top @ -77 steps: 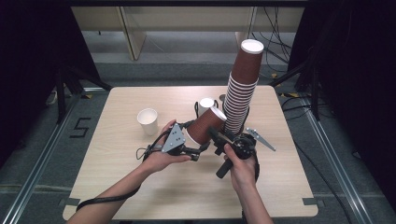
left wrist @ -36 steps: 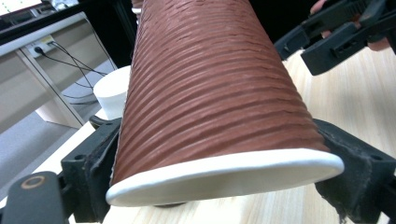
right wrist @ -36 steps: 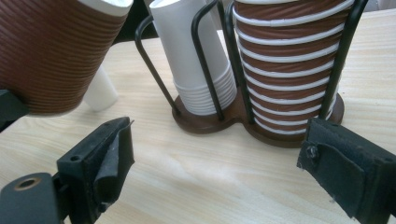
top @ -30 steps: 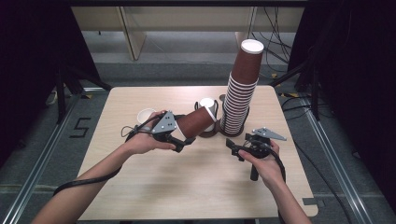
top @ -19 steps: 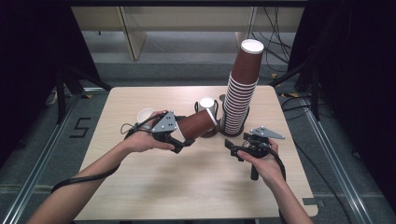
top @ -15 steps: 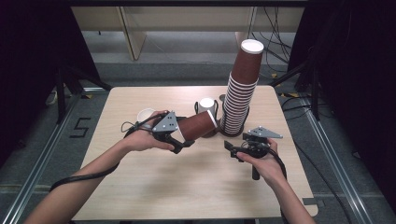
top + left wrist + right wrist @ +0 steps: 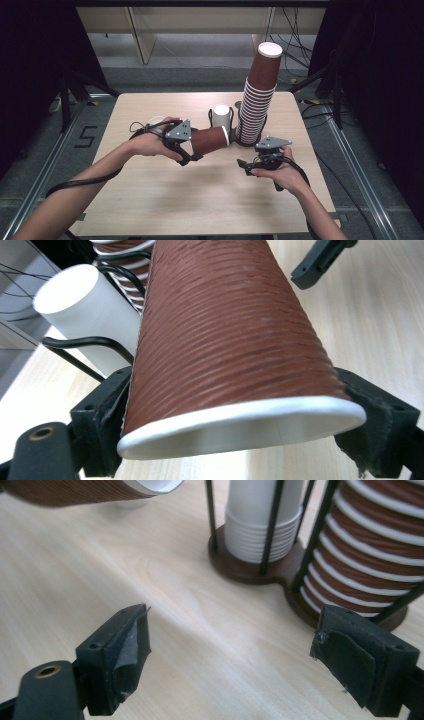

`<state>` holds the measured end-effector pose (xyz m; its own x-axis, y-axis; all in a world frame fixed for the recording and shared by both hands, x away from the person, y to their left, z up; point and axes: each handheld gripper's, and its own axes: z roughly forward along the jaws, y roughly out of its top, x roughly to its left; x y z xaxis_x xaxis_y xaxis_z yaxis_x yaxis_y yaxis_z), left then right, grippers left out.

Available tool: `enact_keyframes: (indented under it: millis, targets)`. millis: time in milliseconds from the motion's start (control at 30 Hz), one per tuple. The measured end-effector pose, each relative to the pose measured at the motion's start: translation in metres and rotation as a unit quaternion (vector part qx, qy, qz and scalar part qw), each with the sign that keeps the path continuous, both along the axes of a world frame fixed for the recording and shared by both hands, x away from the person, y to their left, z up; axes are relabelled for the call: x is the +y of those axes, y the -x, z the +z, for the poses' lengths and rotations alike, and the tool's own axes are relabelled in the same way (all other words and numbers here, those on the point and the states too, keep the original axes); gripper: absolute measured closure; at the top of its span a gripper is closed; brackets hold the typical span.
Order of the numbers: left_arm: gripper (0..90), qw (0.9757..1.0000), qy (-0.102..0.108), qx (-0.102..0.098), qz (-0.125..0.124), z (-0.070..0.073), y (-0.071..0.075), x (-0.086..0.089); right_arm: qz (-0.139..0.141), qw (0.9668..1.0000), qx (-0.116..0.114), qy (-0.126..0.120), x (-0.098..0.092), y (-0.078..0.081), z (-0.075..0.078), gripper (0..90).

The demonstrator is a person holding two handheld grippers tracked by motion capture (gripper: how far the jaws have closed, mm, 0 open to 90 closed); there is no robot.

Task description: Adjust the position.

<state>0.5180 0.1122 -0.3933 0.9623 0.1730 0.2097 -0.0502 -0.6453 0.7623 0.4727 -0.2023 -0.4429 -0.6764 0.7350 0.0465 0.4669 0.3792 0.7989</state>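
A brown ribbed paper cup point(image 7: 207, 140) lies on its side above the table, and my left gripper point(image 7: 186, 149) is shut on it near its rim. In the left gripper view the cup point(image 7: 225, 340) sits between both pads, mouth towards the camera. My right gripper point(image 7: 245, 164) hovers to the right of the cup, below the tall stack of brown cups point(image 7: 257, 95). Its jaws have just been closing a little, and it stays open point(image 7: 230, 650) with nothing between the pads.
The brown stack stands in a black wire holder on a dark base point(image 7: 250, 570), beside a shorter stack of white cups point(image 7: 221, 117). A single white cup point(image 7: 156, 121) stands on the table behind my left hand. The pale wooden table point(image 7: 175, 200) lies bare towards the front.
Earlier both grippers met at the brown cup by the stack. Since then the left has carried the cup leftwards and the right has drawn off to the right, with nothing in it.
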Motion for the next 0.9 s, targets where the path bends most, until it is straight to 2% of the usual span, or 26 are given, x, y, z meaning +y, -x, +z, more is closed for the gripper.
enact_keyframes:
  millis: [33, 133, 233, 267, 300, 333, 400, 433, 500, 567, 600, 633, 667, 700, 733, 767, 833, 900]
  targets:
    - [13.4, 1.0, -0.005, 0.007, -0.005, 0.0, 0.0, 0.0, 0.008, 0.9999, 0.001, 0.007, 0.002, 0.0, -0.001, 15.5]
    - [13.5, 0.9995, -0.028, 0.01, -0.01, 0.0, 0.0, 0.0, 0.032, 0.9988, 0.013, 0.034, 0.005, -0.001, -0.003, 15.5]
    - [13.5, 0.9988, -0.045, 0.016, -0.016, 0.001, 0.0, 0.0, 0.052, 0.9975, 0.016, 0.044, 0.007, -0.003, -0.004, 15.4]
    - [13.6, 0.9987, -0.044, 0.016, -0.019, 0.0, 0.0, 0.0, 0.061, 0.9966, 0.03, 0.046, 0.008, -0.002, -0.003, 15.4]
    - [13.6, 0.9979, -0.055, 0.021, -0.025, 0.001, 0.0, 0.0, 0.066, 0.9957, 0.031, 0.057, 0.008, -0.002, -0.002, 15.4]
    - [13.6, 0.998, -0.055, 0.018, -0.024, 0.001, 0.0, -0.001, 0.077, 0.9948, 0.019, 0.063, 0.008, -0.003, -0.002, 15.1]
    - [13.6, 0.9973, -0.063, 0.021, -0.03, 0.003, 0.0, -0.003, 0.078, 0.9936, 0.037, 0.073, 0.008, -0.001, 0.001, 15.4]
    - [13.7, 0.9968, -0.07, 0.019, -0.033, 0.004, -0.001, -0.004, 0.09, 0.9928, 0.024, 0.076, 0.007, -0.003, 0.0, 15.4]
    - [13.7, 0.9962, -0.075, 0.022, -0.039, 0.008, -0.001, -0.006, 0.099, 0.9908, 0.032, 0.087, 0.006, -0.004, 0.002, 15.4]
    - [13.7, 0.9962, -0.074, 0.02, -0.04, 0.01, 0.0, -0.008, 0.114, 0.9886, 0.021, 0.096, 0.005, -0.006, 0.002, 15.5]
    - [13.7, 0.9959, -0.077, 0.02, -0.043, 0.011, 0.001, -0.009, 0.111, 0.9887, 0.029, 0.096, 0.005, -0.005, 0.003, 15.5]
    - [13.7, 0.9951, -0.084, 0.02, -0.047, 0.011, 0.001, -0.009, 0.118, 0.9867, 0.034, 0.107, 0.004, -0.005, 0.005, 15.5]
    - [13.7, 0.9941, -0.093, 0.024, -0.051, 0.013, 0.0, -0.01, 0.127, 0.9853, 0.025, 0.112, 0.004, -0.005, 0.005, 15.5]
    - [13.7, 0.9941, -0.094, 0.021, -0.05, 0.013, 0.0, -0.011, 0.129, 0.9847, 0.028, 0.114, 0.005, -0.005, 0.006, 15.5]
    - [13.7, 0.9939, -0.096, 0.02, -0.05, 0.014, 0.0, -0.012, 0.133, 0.984, 0.022, 0.117, 0.005, -0.005, 0.007, 15.5]
    - [13.7, 0.9937, -0.098, 0.022, -0.05, 0.015, 0.0, -0.013, 0.134, 0.9837, 0.016, 0.12, 0.006, -0.004, 0.008, 15.5]
    - [13.7, 0.993, -0.102, 0.029, -0.053, 0.015, -0.001, -0.015, 0.142, 0.9822, 0.018, 0.121, 0.007, -0.003, 0.01, 15.5]
    - [13.8, 0.9922, -0.106, 0.036, -0.056, 0.014, -0.001, -0.016, 0.149, 0.98, 0.007, 0.131, 0.007, -0.004, 0.012, 15.6]
